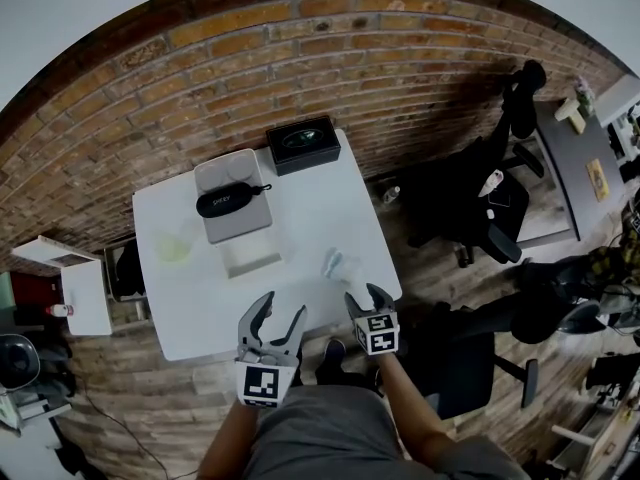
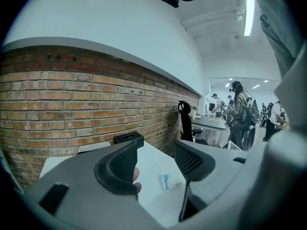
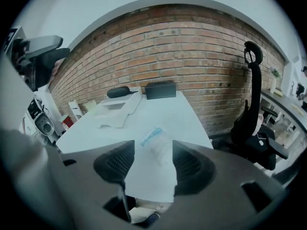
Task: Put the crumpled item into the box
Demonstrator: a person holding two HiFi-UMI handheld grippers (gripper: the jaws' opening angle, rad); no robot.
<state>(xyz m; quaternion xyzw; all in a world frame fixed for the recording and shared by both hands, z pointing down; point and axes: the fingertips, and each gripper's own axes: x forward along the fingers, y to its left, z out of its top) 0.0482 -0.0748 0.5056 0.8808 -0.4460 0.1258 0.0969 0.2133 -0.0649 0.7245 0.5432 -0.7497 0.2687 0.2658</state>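
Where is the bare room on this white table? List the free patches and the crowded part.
Free: the near left corner between the pale green cup and the left gripper; the right side between the black box and the crumpled item. Crowded: left of centre, where the grey tray, the black case on it and the clear box sit close together.

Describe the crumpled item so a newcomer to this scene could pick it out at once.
Find the white table by the brick wall. Near its front right edge, just beyond the right gripper, lies the crumpled item: clear plastic with a blue strip, the only crumpled thing there.
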